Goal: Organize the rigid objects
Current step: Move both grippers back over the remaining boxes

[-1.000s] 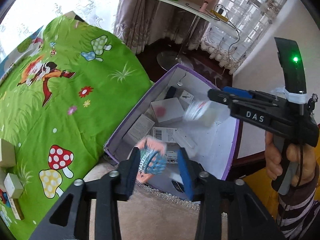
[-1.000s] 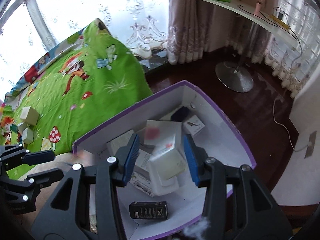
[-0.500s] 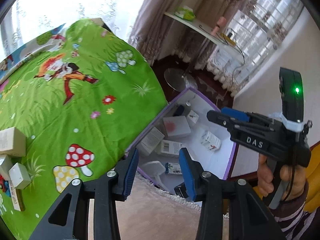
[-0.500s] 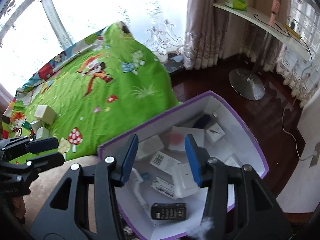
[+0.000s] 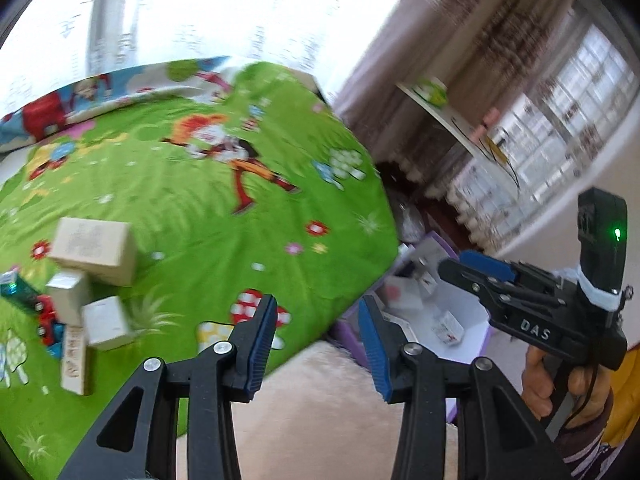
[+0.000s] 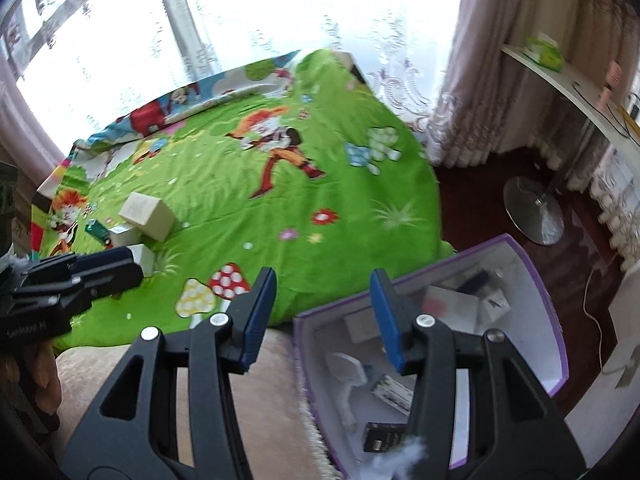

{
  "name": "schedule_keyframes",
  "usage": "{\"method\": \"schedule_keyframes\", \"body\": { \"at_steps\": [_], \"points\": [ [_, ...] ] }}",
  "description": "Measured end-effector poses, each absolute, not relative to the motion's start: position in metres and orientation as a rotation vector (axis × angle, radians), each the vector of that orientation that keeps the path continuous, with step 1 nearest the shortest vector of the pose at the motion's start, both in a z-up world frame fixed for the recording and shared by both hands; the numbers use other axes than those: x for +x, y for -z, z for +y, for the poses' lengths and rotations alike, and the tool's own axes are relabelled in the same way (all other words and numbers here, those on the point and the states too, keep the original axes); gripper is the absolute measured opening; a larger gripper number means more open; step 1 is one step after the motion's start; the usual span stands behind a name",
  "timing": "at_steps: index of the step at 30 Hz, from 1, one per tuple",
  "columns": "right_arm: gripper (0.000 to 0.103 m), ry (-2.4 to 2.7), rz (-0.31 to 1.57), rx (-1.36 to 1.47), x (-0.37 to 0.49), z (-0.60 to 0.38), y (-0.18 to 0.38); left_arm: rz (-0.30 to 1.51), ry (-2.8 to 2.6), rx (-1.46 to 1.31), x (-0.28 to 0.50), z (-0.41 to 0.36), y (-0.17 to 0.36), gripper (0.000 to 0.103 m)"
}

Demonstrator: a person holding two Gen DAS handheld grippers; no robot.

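**Both tongs empty, swung from box toward bed**

Hard to see: left wrist view is motion-blurred, so print on the cartons can't be read. Purple box (image 5: 460, 304) there is partly hidden behind the right tongs (image 5: 464, 266) and cut by the bed edge; only a few white packs inside show. In right wrist view the box (image 6: 552, 312) is blocked in part by the tong finger; contents = white cartons, a dark pack near its front wall, rest unclear. Left tongs (image 6: 120, 264) cover part of the carton pile (image 6: 146, 220). Small green and red items beside the pile are too blurred to name.

Task things: beige and white cartons (image 5: 92, 252) lie clustered on the green bed cover (image 5: 224, 240), well apart from the box, which sits on the floor beside the bed.

Tongs: left tongs (image 5: 316, 340) spread partway, nothing between pads. Right tongs (image 6: 322, 316) likewise spread, empty.

Vs a sec ago: each pair then had a small pack between its pads over the box; both packs now gone from the tongs. Views have shifted off the box toward the bed, w/ more cover and the pile now in frame.
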State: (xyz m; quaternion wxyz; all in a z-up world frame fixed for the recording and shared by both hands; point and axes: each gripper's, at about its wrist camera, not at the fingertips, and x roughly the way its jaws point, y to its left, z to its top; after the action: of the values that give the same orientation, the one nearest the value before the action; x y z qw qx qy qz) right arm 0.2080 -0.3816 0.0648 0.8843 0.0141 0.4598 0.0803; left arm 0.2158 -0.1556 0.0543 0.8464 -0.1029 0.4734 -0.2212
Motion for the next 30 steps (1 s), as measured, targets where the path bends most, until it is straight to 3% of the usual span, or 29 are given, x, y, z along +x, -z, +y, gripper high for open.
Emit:
{"method": "schedule_keyframes", "body": {
  "at_steps": [18,30],
  "points": [
    [0.053,-0.374,0.985,-0.08,0.245,-0.259,-0.058,0.997,0.121,-0.367,0.241,0.011,-0.019,0.044],
    [0.054,-0.511,1.111,-0.166,0.252,-0.177,-0.011,1.051,0.098,-0.181,0.262,0.002,0.015,0.044]
  ]
}}
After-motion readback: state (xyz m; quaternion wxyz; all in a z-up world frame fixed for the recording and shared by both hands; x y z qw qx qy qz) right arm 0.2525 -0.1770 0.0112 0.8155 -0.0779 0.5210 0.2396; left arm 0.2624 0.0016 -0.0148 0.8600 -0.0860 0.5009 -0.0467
